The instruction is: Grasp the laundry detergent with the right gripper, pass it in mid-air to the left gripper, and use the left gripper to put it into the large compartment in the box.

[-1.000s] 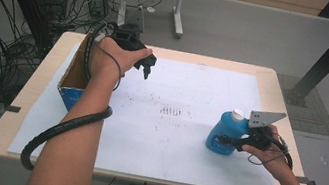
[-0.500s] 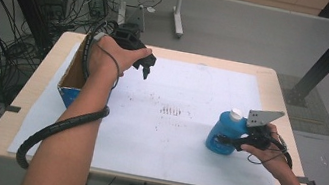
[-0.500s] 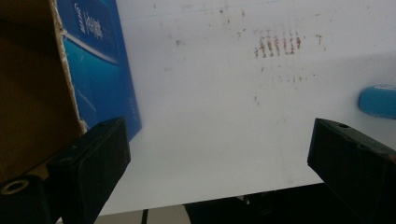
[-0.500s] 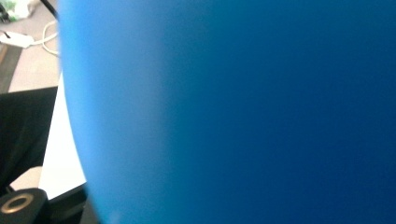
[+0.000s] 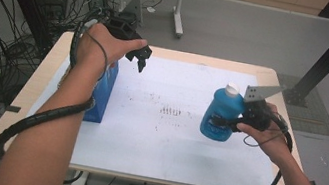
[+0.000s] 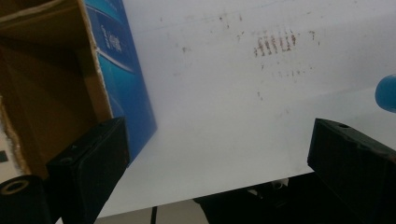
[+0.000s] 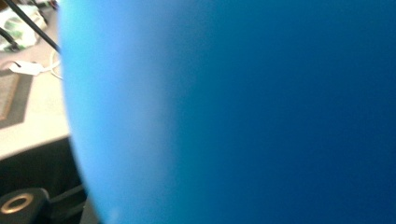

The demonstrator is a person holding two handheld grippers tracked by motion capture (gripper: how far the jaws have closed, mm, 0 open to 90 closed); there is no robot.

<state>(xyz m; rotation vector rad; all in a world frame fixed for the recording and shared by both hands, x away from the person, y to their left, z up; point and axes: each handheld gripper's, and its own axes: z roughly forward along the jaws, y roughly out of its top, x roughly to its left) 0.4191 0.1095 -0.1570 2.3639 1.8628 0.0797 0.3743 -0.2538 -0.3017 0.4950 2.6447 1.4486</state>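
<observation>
White paper covers the counter (image 5: 144,140). At its left stands an open blue cardboard box (image 5: 103,93), its brown inside bare as far as the left gripper view shows. Above it, the left gripper (image 5: 140,60) hangs spread, holding nothing. At the right, the right gripper (image 5: 229,124) pinches the blue bottle (image 5: 219,114), white-capped and upright, off the counter.
</observation>
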